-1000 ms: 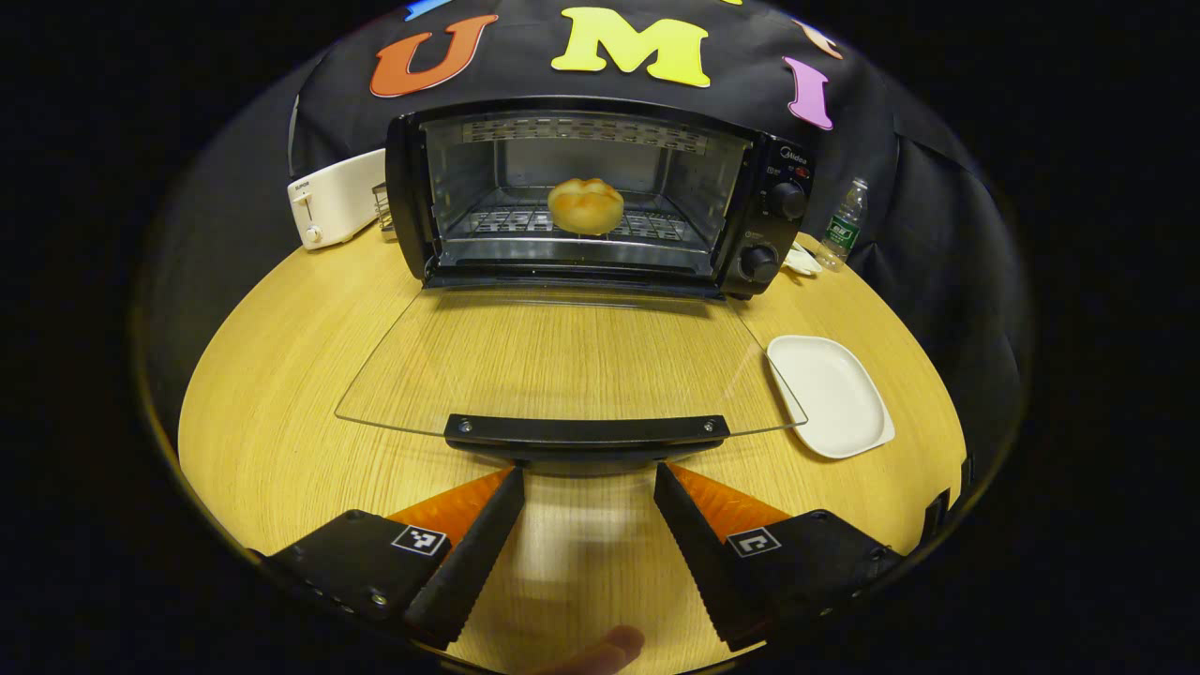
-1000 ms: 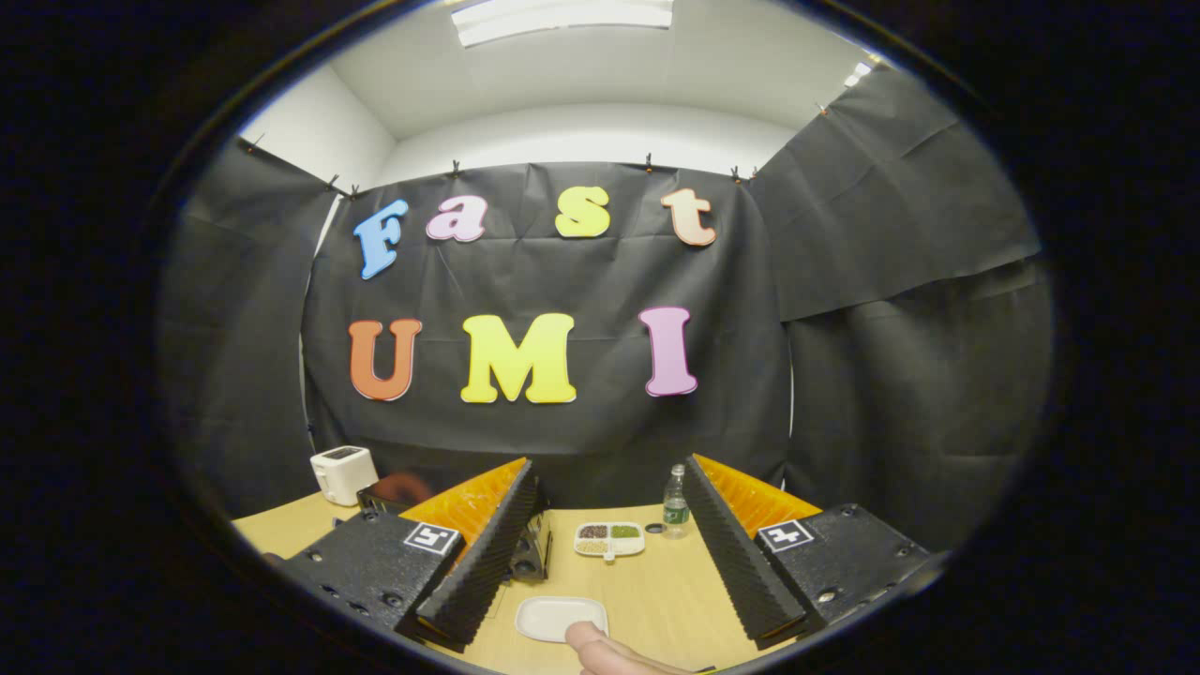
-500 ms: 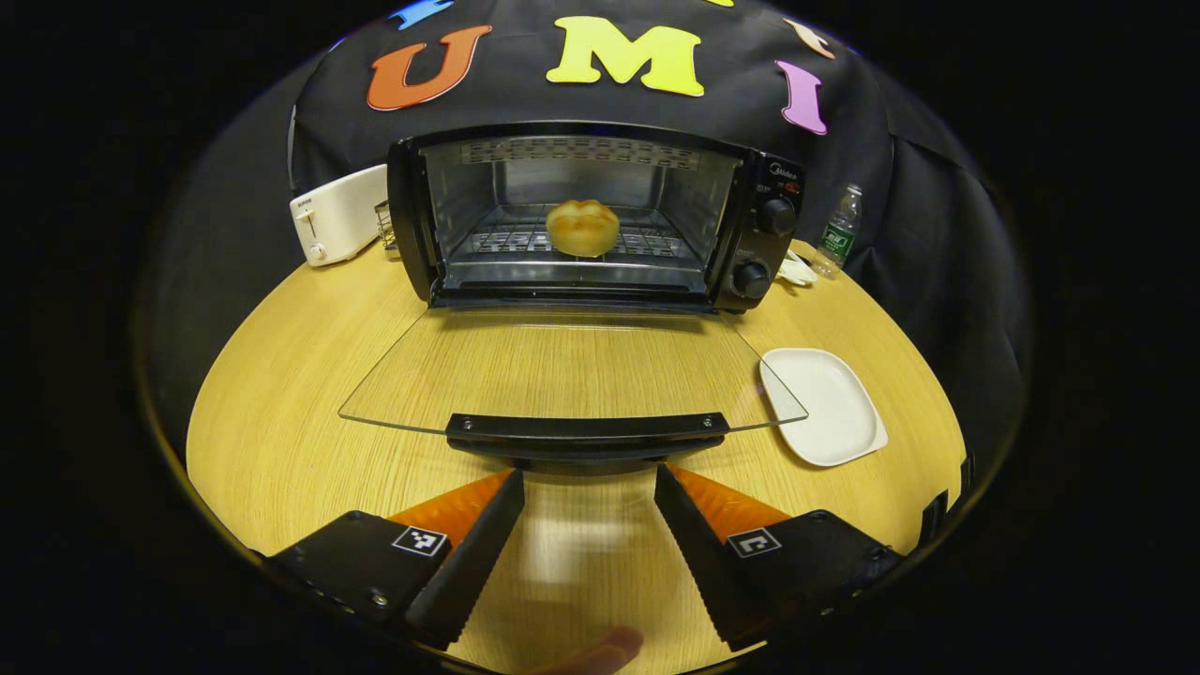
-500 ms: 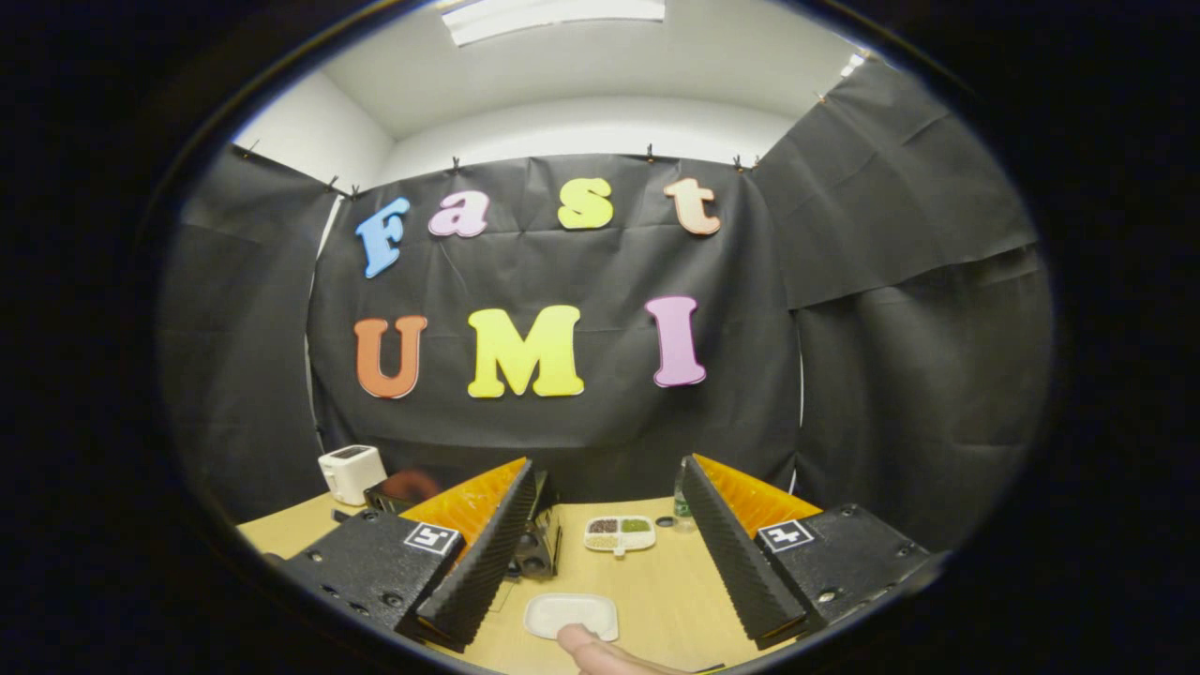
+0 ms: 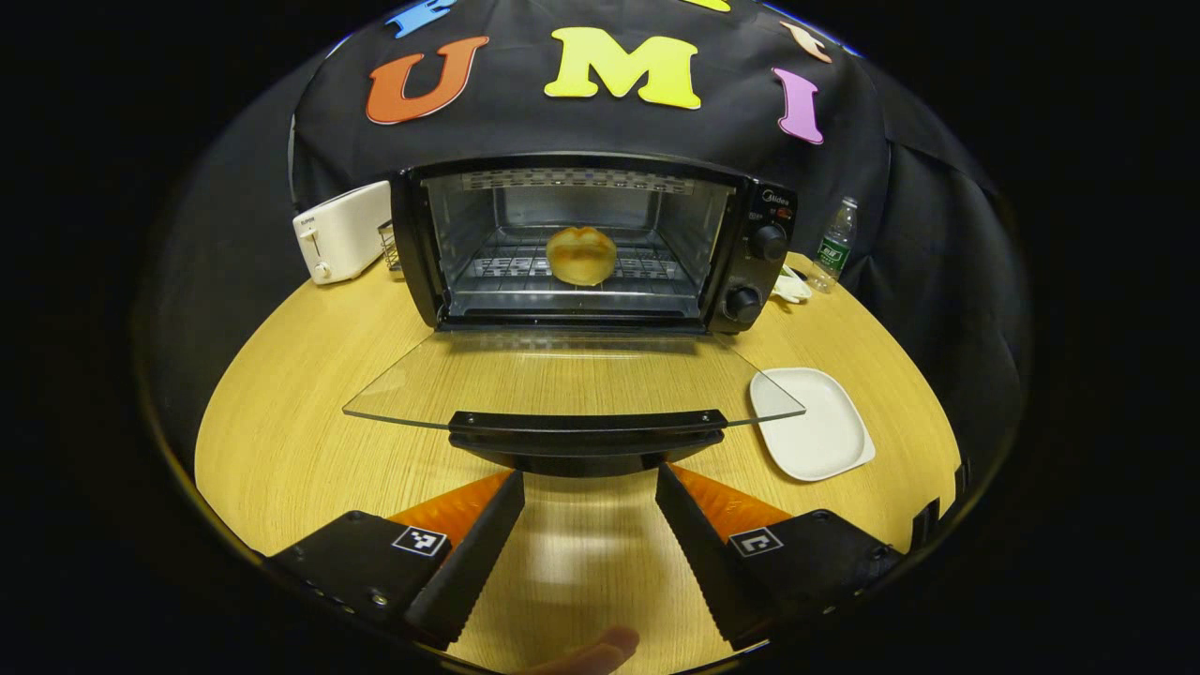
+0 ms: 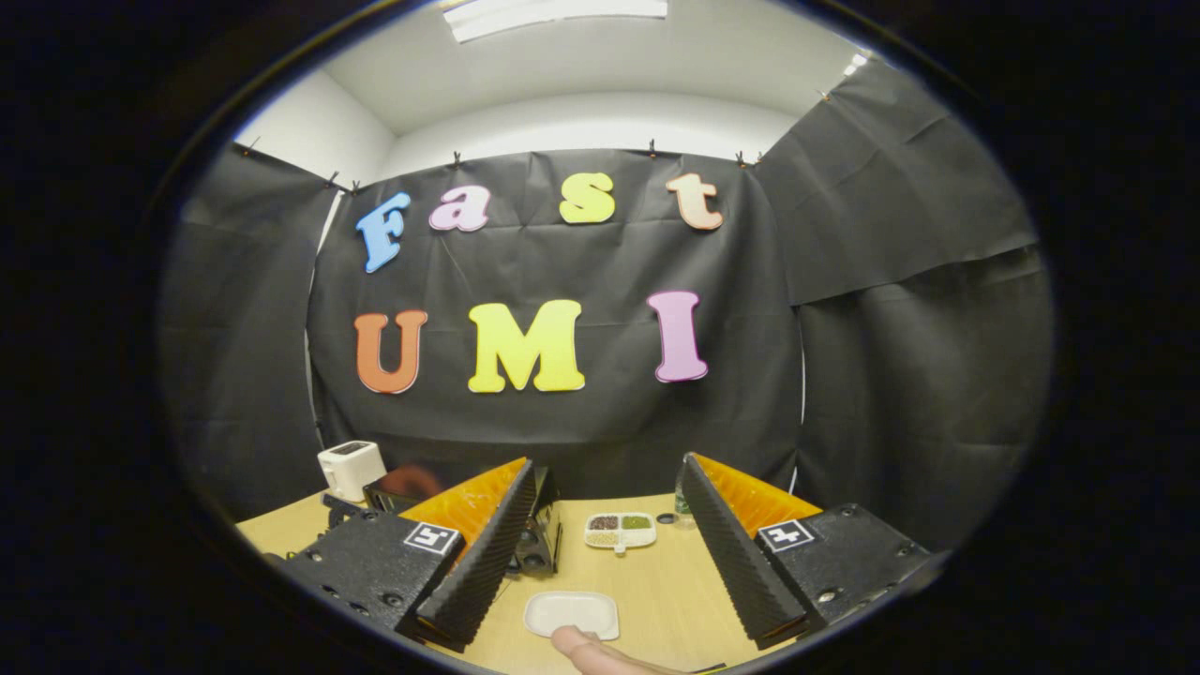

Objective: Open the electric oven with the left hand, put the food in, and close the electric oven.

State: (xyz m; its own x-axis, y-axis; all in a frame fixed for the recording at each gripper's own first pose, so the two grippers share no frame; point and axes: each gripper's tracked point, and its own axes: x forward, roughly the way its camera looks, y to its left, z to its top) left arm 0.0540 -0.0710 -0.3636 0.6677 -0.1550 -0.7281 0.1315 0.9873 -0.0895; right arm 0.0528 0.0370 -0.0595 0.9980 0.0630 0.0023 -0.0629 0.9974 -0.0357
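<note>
In the left gripper view a black electric oven (image 5: 750,253) stands at the back of the round wooden table, its glass door (image 5: 572,380) folded down flat toward me. A golden bread roll (image 5: 582,255) rests on the wire rack inside. My left gripper (image 5: 589,487) is open, its fingertips just short of the door's black handle (image 5: 586,427) and not touching it. In the right gripper view my right gripper (image 6: 607,483) is open, holds nothing and is raised above the table, with part of the oven (image 6: 539,544) behind its left finger.
A bare white plate (image 5: 813,422) lies right of the door, also seen as the white plate (image 6: 572,614). A white toaster (image 5: 342,230) stands left of the oven, a water bottle (image 5: 832,246) right of it. A divided dish (image 6: 619,530) of grains sits farther back. A fingertip (image 5: 600,647) shows below.
The left gripper has dropped lower, so the door's handle now sits nearer its fingertips and the oven looks lower in view. The right gripper has drifted slightly; both stay open.
</note>
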